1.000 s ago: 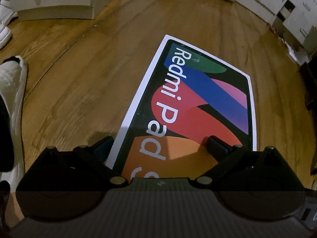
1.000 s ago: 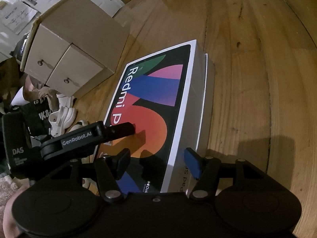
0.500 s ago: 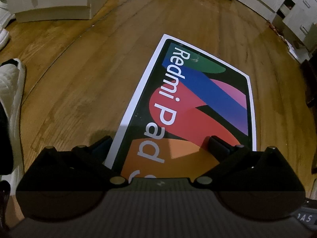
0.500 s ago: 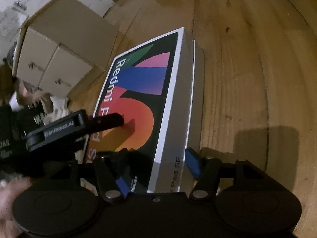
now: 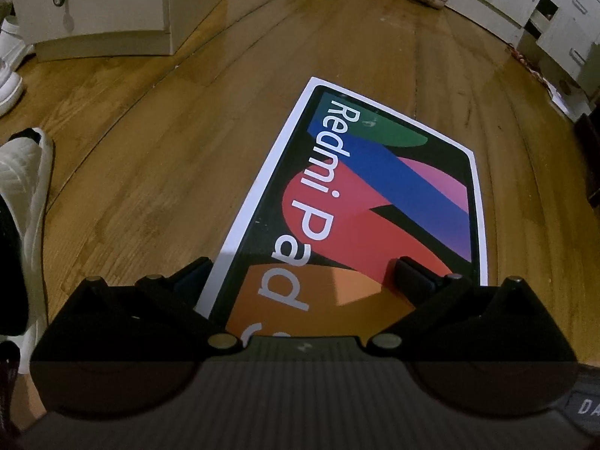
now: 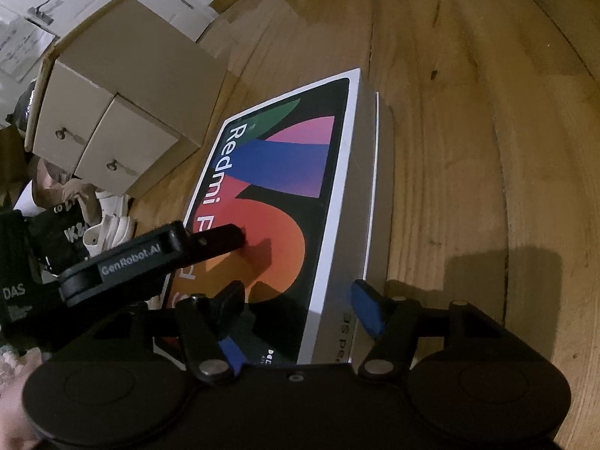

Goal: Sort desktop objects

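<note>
The Redmi Pad box (image 5: 360,202), a flat glossy carton with a white border and bold coloured shapes, lies on the varnished wooden floor (image 5: 150,172), its near end hidden behind both tools. The left gripper (image 5: 300,277) is spread wide, one finger (image 6: 221,240) resting on the lid. The right gripper (image 6: 296,311) is also spread, straddling the box's near right edge, a cardboard drawer unit (image 6: 123,112) far left.

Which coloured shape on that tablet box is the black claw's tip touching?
In the right wrist view, the left claw reaches over the Redmi Pad box and its tip rests on the red shape, above the orange, below the blue band.
</note>
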Tool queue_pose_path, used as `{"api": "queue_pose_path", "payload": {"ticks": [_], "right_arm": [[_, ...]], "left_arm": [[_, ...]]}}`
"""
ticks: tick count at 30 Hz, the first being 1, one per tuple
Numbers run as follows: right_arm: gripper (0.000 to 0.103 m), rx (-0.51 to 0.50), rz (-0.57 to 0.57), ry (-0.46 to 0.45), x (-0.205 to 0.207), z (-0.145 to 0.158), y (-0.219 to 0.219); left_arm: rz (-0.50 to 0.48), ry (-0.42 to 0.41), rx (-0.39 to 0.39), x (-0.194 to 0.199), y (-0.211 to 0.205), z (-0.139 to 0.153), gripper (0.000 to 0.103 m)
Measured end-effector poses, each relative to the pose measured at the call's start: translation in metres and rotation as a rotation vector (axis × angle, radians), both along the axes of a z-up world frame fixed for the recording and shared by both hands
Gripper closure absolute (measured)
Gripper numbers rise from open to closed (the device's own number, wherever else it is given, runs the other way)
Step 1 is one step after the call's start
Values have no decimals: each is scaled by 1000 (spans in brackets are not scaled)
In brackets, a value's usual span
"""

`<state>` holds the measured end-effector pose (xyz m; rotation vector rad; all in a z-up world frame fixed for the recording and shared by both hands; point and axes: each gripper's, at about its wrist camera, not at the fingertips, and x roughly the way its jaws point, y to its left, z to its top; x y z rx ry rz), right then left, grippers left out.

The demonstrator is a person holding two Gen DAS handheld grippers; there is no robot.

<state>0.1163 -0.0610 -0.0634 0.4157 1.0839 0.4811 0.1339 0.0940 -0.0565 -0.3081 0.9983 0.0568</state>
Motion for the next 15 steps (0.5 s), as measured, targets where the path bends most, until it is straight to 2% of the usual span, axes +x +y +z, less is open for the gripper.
{"api": "queue_pose_path", "payload": {"ticks": [4, 9, 15], "right_arm": [[36, -19, 24, -14, 1, 6, 1], [36, -30, 30, -25, 2, 9, 2], [35, 69, -17, 8, 6, -5, -12]], "left_arm": [[8, -1, -16, 0, 3, -3, 0], [25, 2, 10, 3, -3, 0, 0], [-6, 20, -26, -4, 8, -3, 0]]}}
